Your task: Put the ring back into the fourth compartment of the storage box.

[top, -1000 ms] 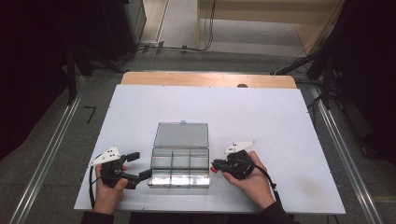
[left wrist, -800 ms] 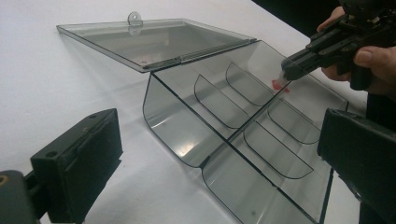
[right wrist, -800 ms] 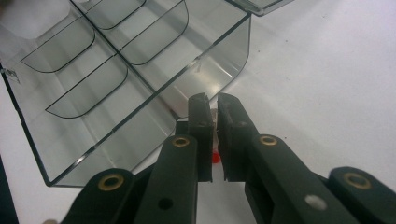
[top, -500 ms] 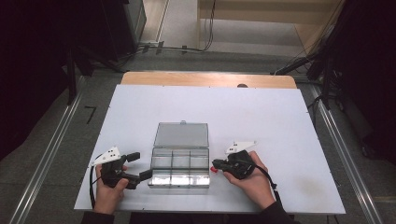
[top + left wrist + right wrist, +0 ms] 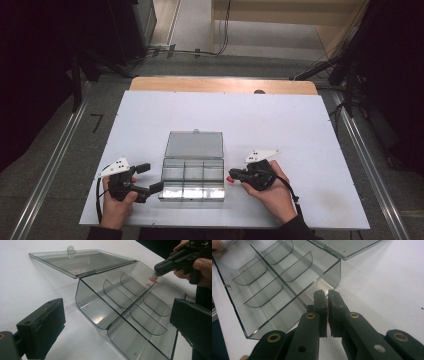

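A clear plastic compartment box (image 5: pixel 192 193) lies on the white table with its lid (image 5: pixel 195 145) folded back flat. Its compartments look empty. My left gripper (image 5: pixel 150 177) rests at the box's left end, open, with one jaw on each side of the near left corner (image 5: pixel 92 300) without touching it. At the box's right end my right gripper (image 5: pixel 234 176) is shut on a small red piece (image 5: pixel 230 179). That red piece (image 5: pixel 153 280) hangs from the jaw tips just over the box's right wall. In the right gripper view the right gripper (image 5: pixel 327 293) shows a red sliver (image 5: pixel 327 321) between its jaws.
The white table top (image 5: pixel 300 125) extends well beyond the box on all sides, with a wooden strip (image 5: pixel 225 85) along its far edge. Dark equipment and cables stand on the floor beyond. Metal rails (image 5: pixel 55 165) run along both sides of the table.
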`<state>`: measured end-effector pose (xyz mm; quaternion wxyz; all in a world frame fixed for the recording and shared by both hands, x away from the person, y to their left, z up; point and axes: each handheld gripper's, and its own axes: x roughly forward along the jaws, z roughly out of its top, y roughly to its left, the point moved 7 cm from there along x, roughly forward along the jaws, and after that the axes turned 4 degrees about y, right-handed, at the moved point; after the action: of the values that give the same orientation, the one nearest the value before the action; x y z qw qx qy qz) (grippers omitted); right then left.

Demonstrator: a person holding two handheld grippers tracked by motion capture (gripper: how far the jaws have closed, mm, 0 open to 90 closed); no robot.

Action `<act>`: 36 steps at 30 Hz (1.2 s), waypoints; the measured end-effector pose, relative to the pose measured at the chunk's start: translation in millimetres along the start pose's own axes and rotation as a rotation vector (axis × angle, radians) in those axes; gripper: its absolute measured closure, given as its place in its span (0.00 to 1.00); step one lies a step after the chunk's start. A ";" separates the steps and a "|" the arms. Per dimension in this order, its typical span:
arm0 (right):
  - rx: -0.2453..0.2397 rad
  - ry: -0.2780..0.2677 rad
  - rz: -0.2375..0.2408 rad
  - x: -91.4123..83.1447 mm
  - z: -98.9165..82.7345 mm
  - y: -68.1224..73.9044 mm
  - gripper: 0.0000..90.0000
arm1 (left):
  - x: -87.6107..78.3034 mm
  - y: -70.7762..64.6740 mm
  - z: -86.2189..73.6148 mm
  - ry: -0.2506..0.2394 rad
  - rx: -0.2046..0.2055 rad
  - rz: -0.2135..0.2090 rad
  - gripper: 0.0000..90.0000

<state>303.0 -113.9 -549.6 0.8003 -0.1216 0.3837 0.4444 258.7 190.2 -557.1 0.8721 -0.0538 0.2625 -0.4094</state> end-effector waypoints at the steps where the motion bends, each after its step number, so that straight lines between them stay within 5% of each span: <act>1: 0.003 -0.003 0.003 -1.1 0.4 -0.3 0.94 | 0.0 0.0 0.0 0.000 0.000 -0.001 0.00; 36: 0.009 -0.056 0.017 -25.9 18.3 0.4 0.94 | -5.6 -6.1 6.4 -0.026 0.066 0.025 0.01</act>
<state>303.9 -119.9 -518.4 0.8074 -0.1022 0.3644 0.4527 254.8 189.6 -547.5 0.8818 -0.0272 0.2381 -0.4063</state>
